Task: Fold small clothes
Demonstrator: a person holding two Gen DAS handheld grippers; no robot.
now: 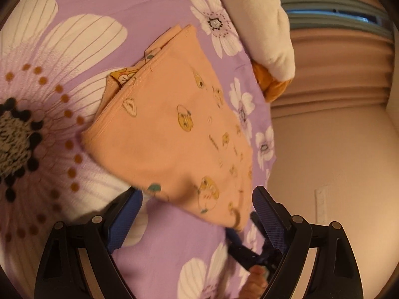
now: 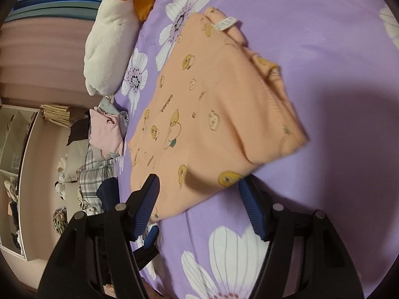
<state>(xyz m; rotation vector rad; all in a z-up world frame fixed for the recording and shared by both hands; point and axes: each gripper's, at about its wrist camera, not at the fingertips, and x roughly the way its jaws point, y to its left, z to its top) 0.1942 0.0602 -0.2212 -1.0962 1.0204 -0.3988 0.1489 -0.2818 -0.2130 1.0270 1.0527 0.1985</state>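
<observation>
Shirt (image 1: 172, 129) lies folded on purple bedsheet (image 1: 154, 7). Left gripper (image 1: 197, 214) and right gripper (image 2: 199, 204) both spread wide, holding nothing. Fold looks done; next probably fetch from clothes pile (image 2: 107, 129).

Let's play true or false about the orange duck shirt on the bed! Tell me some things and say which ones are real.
1. The orange garment lies folded on a purple flowered bedsheet. True.
2. The left gripper is clamped on the garment. False: its jaws stand open, with the garment's near edge between them.
3. The right gripper is open. True.
4. A white plush toy lies at the bed's edge. True.
5. The garment has blue stripes. False: it has little yellow cartoon prints.
</observation>
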